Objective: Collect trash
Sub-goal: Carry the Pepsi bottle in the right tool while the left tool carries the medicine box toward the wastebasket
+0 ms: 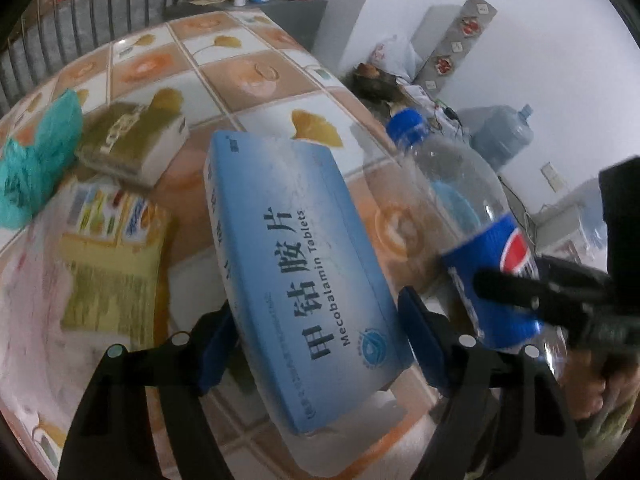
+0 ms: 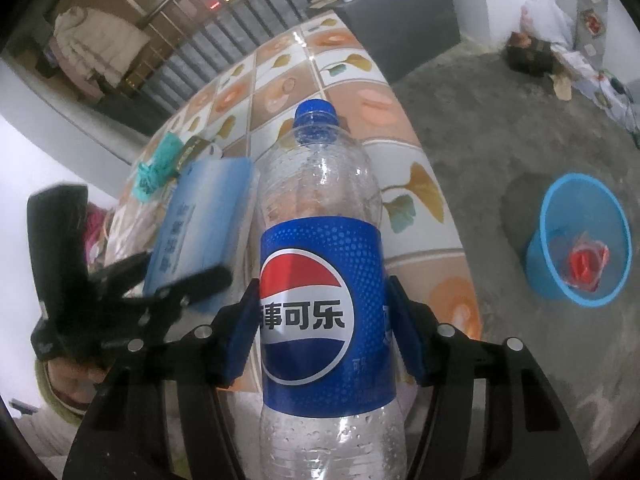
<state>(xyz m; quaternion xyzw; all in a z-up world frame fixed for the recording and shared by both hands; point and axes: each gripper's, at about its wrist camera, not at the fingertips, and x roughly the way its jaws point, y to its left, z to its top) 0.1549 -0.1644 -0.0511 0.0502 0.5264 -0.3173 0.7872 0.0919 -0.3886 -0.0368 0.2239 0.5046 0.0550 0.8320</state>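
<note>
Between the blue pads of the left gripper [image 1: 316, 344], in its own wrist view, sits the Mecobalamin tablet box [image 1: 298, 264], gripped and lifted off the tiled table [image 1: 248, 76], long axis running toward 11 o'clock. From the right wrist view, the right gripper [image 2: 322, 328] clamps the empty Pepsi bottle [image 2: 322, 264], cap at 12 o'clock; the blue waste basket [image 2: 580, 240] lies at 3 o'clock on the floor, nearer this hand

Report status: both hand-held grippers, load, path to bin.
Left hand-held gripper grips blue tablet box. Right grips empty Pepsi bottle. Blue plastic bin on floor, unobstructed.
</note>
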